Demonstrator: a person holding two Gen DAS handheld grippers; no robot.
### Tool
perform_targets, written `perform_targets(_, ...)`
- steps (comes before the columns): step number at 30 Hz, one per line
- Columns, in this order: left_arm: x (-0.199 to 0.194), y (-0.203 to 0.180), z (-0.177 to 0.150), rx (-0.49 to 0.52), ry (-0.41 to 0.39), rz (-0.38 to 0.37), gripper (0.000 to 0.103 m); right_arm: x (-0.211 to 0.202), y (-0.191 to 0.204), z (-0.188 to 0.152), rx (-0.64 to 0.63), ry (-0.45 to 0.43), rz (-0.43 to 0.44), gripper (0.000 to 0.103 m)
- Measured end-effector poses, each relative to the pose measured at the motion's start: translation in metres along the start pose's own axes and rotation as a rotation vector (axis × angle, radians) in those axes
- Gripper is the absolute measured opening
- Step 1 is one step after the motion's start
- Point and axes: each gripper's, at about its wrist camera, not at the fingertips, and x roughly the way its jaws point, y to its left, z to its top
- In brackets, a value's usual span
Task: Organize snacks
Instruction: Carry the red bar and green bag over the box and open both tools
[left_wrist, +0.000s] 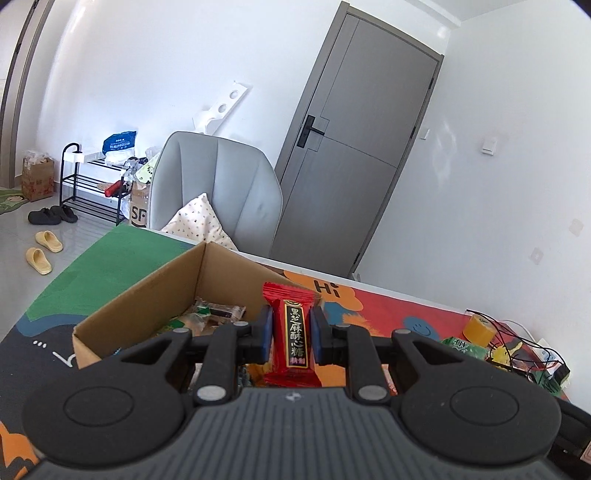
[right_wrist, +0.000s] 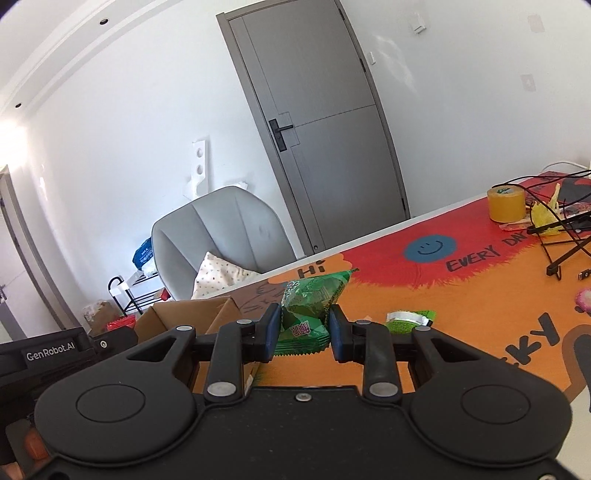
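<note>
The left tongs (left_wrist: 291, 334) were clamped on a red foil-wrapped candy bar (left_wrist: 291, 332), its blue pads pressing both long sides; a black panel down the wrapper carried gold Chinese characters reading 黑芝麻酥心糖. The bar stood upright above the near edge of an open brown cardboard box (left_wrist: 155, 295) that sat on the counter (left_wrist: 384, 314), with several wrapped snacks (left_wrist: 218, 312) lying inside it.

The right tongs (right_wrist: 303, 328) gripped a crinkled green snack packet (right_wrist: 310, 306) with white Chinese lettering too small to read. It was held above the counter, just right of the box. A second small green-and-silver packet (right_wrist: 410, 319) lay flat on the counter beside it.

The counter's colourful printed mat (right_wrist: 461, 295) showed "Hi", a blue smiley face and "EVERY DAY" in black letters. A roll of yellow tape (right_wrist: 506, 203) stood near the far end among black cables (right_wrist: 565, 240). In the right wrist view, the black body of the other gripper at the left edge read "GenRobot.AI". In the left wrist view, behind the counter, a grey upholstered chair (left_wrist: 218, 184) held a spotted cushion (left_wrist: 199, 221), and a carton (left_wrist: 138, 212) on the floor was marked "SF".
</note>
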Motion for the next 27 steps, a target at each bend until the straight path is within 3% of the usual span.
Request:
perform_targets(12, 0.004, 0.053, 0.012, -0.068, 0.017, 0.061, 0.02, 0.005, 0.049, -0.007, -0.065, 0.018, 0.065, 0.029)
perform_targets(27, -0.017, 0.093, 0.022, -0.12, -0.013, 0.102, 0.046, 0.009, 0.103, -0.012, -0.137, 0.057, 0.137, 0.029)
